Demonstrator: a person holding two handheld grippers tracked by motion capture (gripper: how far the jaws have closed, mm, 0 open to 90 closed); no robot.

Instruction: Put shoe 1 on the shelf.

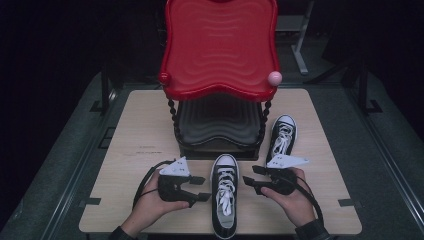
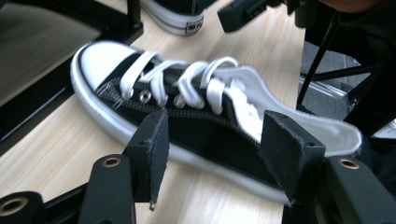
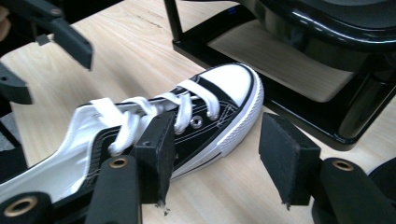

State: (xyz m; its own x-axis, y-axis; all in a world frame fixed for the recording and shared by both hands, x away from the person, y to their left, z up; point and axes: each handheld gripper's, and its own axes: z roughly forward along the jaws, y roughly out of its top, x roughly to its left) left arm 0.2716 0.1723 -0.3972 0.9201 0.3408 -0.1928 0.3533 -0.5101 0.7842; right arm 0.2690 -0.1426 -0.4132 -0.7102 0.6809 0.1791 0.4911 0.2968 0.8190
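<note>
Now the shoe lies toe toward 12 o'clock between both grippers: left gripper at 9, right gripper at 3, equally near, jaws apart and empty.

Black-and-white sneaker, red tray

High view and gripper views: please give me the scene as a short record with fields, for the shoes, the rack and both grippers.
near shoe: black and white sneaker, laced, on the table between the two grippers, toe toward the rack
second shoe: same kind, to the right of the rack
rack: black base, red wavy top tray
left gripper: jaws apart, beside the near shoe, holding nothing
right gripper: jaws apart, beside the near shoe, holding nothing
</note>
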